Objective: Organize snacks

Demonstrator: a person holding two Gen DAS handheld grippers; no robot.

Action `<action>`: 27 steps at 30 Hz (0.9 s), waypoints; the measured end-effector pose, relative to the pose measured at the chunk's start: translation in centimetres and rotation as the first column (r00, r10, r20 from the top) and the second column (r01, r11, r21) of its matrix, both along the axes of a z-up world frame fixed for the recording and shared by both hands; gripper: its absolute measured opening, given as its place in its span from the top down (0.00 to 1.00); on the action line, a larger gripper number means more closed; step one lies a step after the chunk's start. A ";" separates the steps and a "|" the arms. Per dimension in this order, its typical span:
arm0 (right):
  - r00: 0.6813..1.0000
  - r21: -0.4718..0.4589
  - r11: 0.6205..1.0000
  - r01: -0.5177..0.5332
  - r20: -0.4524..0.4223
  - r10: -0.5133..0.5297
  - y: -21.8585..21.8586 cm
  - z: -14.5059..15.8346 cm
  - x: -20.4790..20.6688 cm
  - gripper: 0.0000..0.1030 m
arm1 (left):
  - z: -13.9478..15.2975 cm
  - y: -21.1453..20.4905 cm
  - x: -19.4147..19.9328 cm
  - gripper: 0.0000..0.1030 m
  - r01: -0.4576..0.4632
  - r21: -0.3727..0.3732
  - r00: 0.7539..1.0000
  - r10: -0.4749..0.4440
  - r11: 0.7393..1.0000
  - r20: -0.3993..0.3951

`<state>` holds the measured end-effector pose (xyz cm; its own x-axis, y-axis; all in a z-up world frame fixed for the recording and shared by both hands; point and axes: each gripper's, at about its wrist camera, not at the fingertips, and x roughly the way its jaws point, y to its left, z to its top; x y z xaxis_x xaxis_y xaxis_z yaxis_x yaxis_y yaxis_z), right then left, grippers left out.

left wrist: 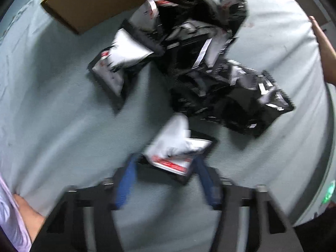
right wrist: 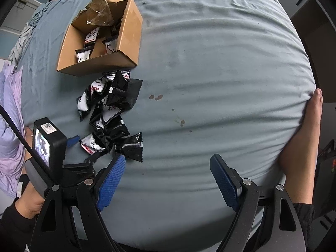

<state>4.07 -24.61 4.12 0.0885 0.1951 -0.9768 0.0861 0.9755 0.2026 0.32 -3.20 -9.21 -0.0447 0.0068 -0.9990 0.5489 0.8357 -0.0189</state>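
A pile of black and white snack packets (left wrist: 205, 67) lies on the grey-blue sheet; it also shows in the right wrist view (right wrist: 109, 113). A brown cardboard box (right wrist: 100, 40) beyond the pile holds a few packets; its corner shows in the left wrist view (left wrist: 94, 6). My left gripper (left wrist: 166, 168) has its blue fingers on either side of a white packet with a red label (left wrist: 174, 147); the view is blurred, and a grip is not certain. It shows from outside in the right wrist view (right wrist: 82, 145). My right gripper (right wrist: 168, 172) is open and empty over bare sheet.
The sheet covers a soft mattress (right wrist: 210, 63) with small dark stains (right wrist: 156, 97). A bare foot (right wrist: 302, 138) rests at the right edge. Lilac bedding (right wrist: 10, 115) lies at the left. The person's hand (right wrist: 29, 201) holds the left gripper.
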 end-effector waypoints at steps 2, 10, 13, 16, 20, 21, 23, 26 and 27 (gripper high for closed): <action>1.000 -0.006 1.000 -0.001 -0.003 0.001 0.0 -0.1 0.1 0.20 | 0.4 -0.5 -0.1 0.81 0.010 -0.008 1.000 -0.010 1.000 0.002; 1.000 -0.021 1.000 0.020 -0.002 -0.021 -0.4 -0.2 0.3 0.20 | 3.3 0.2 1.0 0.93 -0.032 -0.064 0.998 0.035 0.997 0.056; 1.000 -0.022 0.999 0.028 0.005 -0.028 -0.6 0.0 0.4 0.20 | 4.9 1.0 1.7 0.94 -0.074 -0.097 0.994 0.081 0.993 0.072; 0.999 -0.022 0.999 0.032 0.005 -0.032 -0.7 0.0 0.4 0.20 | 7.4 1.6 2.5 0.95 -0.118 -0.179 0.988 0.133 0.977 0.074; 0.999 -0.007 0.999 0.035 -0.006 -0.035 -0.6 -0.2 0.4 0.20 | 10.0 2.7 2.9 0.95 -0.152 -0.264 0.979 0.182 0.953 0.093; 0.999 0.001 0.999 0.038 -0.011 -0.038 -0.6 -0.3 0.4 0.20 | 10.4 2.7 2.8 0.95 -0.161 -0.278 0.976 0.195 0.947 0.098; 0.999 0.000 0.999 0.039 -0.018 -0.039 -0.6 -0.6 0.5 0.20 | 11.6 3.1 3.3 0.95 -0.180 -0.299 0.968 0.223 0.937 0.116; 1.000 -0.025 0.999 0.020 -0.019 -0.020 -0.1 -1.0 0.6 0.20 | 12.3 4.6 4.0 0.96 -0.210 -0.319 0.956 0.263 0.924 0.132; 1.000 -0.034 0.999 0.013 -0.024 -0.014 0.0 -1.2 0.6 0.20 | 12.0 4.8 4.3 0.96 -0.220 -0.323 0.952 0.275 0.920 0.134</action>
<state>4.66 -24.56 2.91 0.0675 0.1613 -0.9846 0.1035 0.9804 0.1677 4.57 1.55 2.79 0.1682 -0.2835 -0.9441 0.3423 0.9149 -0.2138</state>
